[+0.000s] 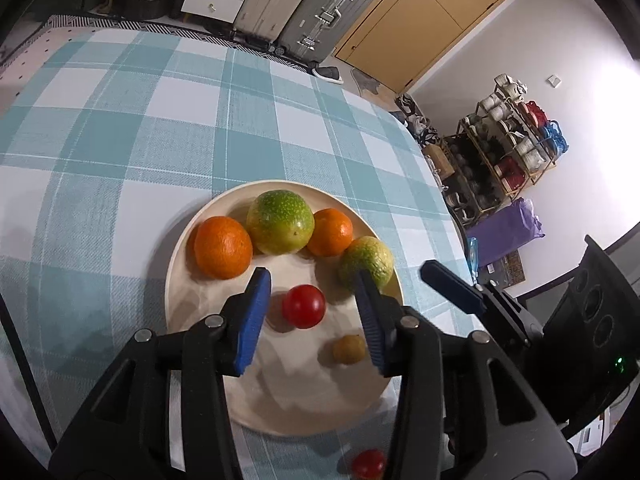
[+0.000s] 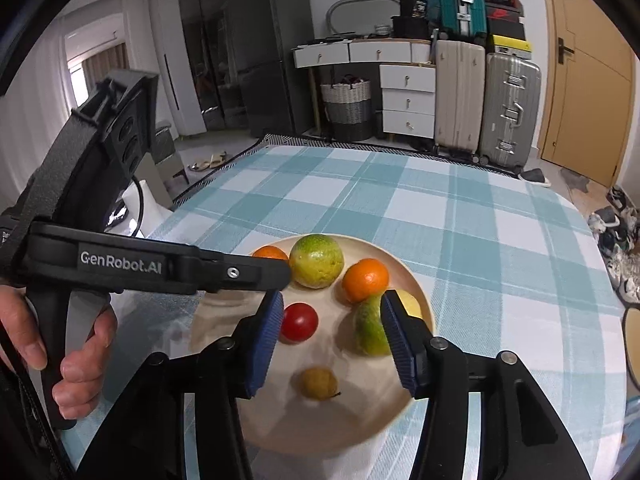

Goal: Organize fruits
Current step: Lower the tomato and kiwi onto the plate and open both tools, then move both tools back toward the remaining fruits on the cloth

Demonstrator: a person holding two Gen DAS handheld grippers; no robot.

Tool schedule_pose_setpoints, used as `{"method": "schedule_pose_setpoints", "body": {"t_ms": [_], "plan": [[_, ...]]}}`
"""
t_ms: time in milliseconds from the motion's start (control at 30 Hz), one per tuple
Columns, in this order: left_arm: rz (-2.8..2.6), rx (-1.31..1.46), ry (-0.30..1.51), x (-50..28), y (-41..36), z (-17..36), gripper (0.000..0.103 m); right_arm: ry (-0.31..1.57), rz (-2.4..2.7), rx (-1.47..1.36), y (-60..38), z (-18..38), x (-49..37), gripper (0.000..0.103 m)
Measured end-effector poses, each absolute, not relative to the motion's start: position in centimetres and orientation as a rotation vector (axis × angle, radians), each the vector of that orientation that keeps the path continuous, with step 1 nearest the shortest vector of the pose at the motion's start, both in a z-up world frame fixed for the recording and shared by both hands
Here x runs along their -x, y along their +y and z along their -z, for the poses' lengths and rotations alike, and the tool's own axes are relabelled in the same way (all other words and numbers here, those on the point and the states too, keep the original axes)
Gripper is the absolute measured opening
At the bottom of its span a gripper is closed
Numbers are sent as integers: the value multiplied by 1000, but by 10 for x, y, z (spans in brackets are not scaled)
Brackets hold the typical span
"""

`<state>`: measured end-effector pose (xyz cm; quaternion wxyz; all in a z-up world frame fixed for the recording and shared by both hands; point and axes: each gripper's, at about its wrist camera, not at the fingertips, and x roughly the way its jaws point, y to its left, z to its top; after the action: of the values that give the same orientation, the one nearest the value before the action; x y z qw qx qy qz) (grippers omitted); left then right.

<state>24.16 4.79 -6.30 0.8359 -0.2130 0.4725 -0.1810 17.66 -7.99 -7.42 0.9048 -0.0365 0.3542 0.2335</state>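
Because both claws hang spread and empty over the round cream-coloured plate (image 1: 176, 264), nothing is gripped, and the risks lie in any descent from here. The left gripper (image 1: 312, 316) is seen with its blue ribbed pads well apart, the small glossy red tomato (image 1: 304, 306) lying on the plate between them near the frame's centre. The right gripper (image 2: 332, 340) is likewise wide open, with the same tomato just beside its left pad and the mottled green-yellow fruit (image 2: 370, 330) partly hidden behind its right pad.

A closing pad could nudge the round tomato so that it rolls across the plate, perhaps into the small dull-yellow fruit (image 1: 349, 349) below it. The two orange mandarins (image 1: 223, 247) and the large green-orange round fruit (image 1: 280, 222) sit packed along the plate's far rim, so a push could be passed along the row. A second red tomato (image 1: 369, 463) lies off the plate on the teal checked tablecloth (image 1: 120, 128) at the lower edge, where it could be knocked. The two grippers, being close together, could also collide.

"GenRobot.AI" is read on the left gripper's arm at the right view's left side.
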Motion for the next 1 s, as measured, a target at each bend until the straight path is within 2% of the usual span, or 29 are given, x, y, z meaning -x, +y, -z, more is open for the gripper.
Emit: {"method": "schedule_pose_setpoints", "body": {"t_ms": [67, 167, 300, 467, 633, 867, 1000], "plan": [[383, 444, 995, -234, 48, 59, 40, 721, -471, 62, -86, 72, -170, 62], [378, 433, 986, -222, 48, 53, 40, 708, -450, 33, -97, 68, -160, 64], [366, 414, 969, -204, 46, 46, 49, 700, -420, -22, -116, 63, -150, 66], [360, 380, 950, -178, 42, 40, 51, 671, -416, -109, -136, 55, -134, 76], [340, 368, 907, -149, 40, 35, 81, 673, -426, -154, -148, 55, -117, 87], [328, 311, 863, -114, 33, 26, 85, 680, -398, -178, -155, 60, -91, 97], [275, 268, 853, -96, 26, 27, 94, 677, -397, -179, -157, 62, -77, 99]]}}
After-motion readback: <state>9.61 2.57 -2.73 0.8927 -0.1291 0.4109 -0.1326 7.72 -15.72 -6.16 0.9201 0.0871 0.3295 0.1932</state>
